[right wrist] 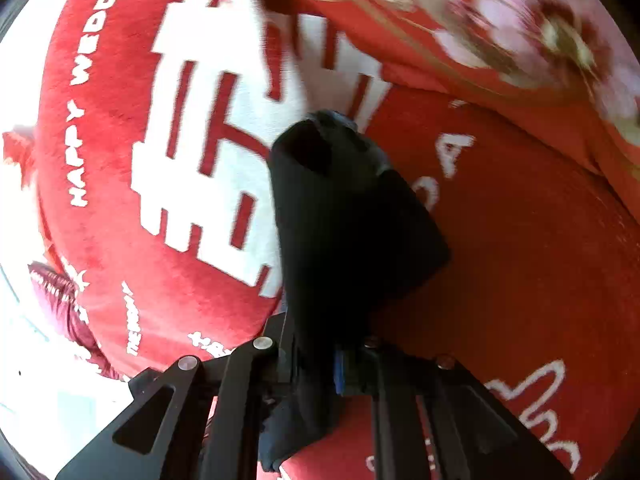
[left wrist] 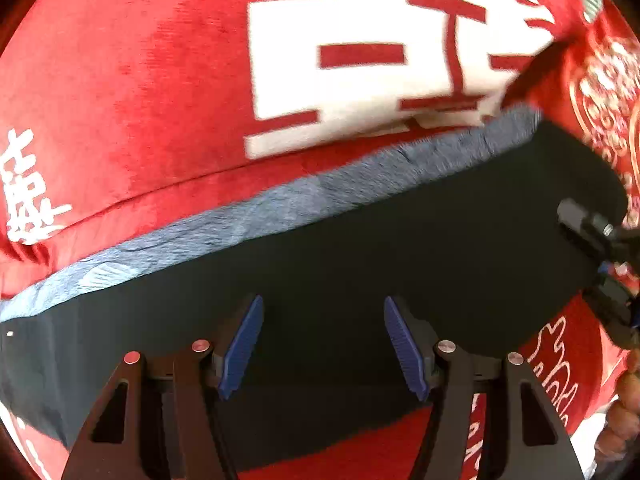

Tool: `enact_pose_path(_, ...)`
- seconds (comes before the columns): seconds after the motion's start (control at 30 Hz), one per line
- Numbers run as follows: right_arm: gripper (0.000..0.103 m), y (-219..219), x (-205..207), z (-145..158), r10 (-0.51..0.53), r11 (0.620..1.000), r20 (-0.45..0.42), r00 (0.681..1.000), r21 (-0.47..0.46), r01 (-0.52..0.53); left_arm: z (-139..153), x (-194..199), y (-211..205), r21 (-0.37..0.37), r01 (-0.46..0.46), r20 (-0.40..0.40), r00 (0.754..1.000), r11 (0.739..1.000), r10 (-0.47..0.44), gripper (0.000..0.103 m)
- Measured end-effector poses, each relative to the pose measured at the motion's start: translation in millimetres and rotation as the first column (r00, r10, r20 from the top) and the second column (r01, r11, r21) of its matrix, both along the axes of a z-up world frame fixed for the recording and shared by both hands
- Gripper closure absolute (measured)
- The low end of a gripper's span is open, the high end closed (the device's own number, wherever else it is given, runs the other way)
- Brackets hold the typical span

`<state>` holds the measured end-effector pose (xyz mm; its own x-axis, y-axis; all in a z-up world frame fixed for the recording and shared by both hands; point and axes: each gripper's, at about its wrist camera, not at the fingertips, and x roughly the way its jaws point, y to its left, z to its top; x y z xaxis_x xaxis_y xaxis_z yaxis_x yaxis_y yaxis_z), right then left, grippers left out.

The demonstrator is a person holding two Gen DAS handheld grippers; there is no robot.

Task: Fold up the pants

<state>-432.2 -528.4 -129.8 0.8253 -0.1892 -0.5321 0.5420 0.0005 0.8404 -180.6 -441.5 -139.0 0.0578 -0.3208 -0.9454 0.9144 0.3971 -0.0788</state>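
Observation:
Dark navy pants lie across a red blanket, with a blue-grey fuzzy edge along their far side. My left gripper points down over the dark cloth. Its blue pads stand apart and press on nothing. At the right edge of the left wrist view, my right gripper sits at the end of the pants. In the right wrist view, my right gripper is shut on a bunch of the pants. The cloth rises in front of the camera and hides the fingertips.
The red plush blanket with large white characters covers the bed. A red embroidered quilt lies bunched at the far right. A person's hand shows at the lower right. A maroon padded thing sits at the left edge.

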Motion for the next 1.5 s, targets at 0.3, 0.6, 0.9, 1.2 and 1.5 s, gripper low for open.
enact_pose_path(0.3, 0.09, 9, 30, 31, 0.091, 0.991, -0.085, 0.992, -0.092, -0.099, -19, -1, 3, -0.046, -0.028, -0.057, 0.998, 0.999, 0.025, 0.038)
enact_pose_path(0.6, 0.09, 44, 86, 91, 0.216, 0.923, -0.259, 0.941, -0.259, -0.284, 14, 54, 43, -0.068, -0.052, -0.143, 0.989, 0.996, 0.041, 0.036)
enact_pose_path(0.9, 0.085, 114, 194, 102, 0.349, 0.784, -0.476, 0.807, -0.323, -0.53, 33, 157, 146, -0.048, -0.198, -0.194, 0.963, 0.979, 0.186, 0.022)
enact_pose_path(1.2, 0.076, 227, 320, 18, 0.422, 0.536, -0.778, 0.465, -0.2, -0.82, 19, 233, 234, 0.013, -0.351, -0.141, 0.926, 0.936, 0.349, 0.022)
enact_pose_path(1.5, 0.051, 292, 321, 41, 0.409, 0.305, -0.855, 0.318, -0.2, -0.931, 15, 249, 247, 0.013, -0.376, -0.205, 0.906, 0.926, 0.371, 0.022)
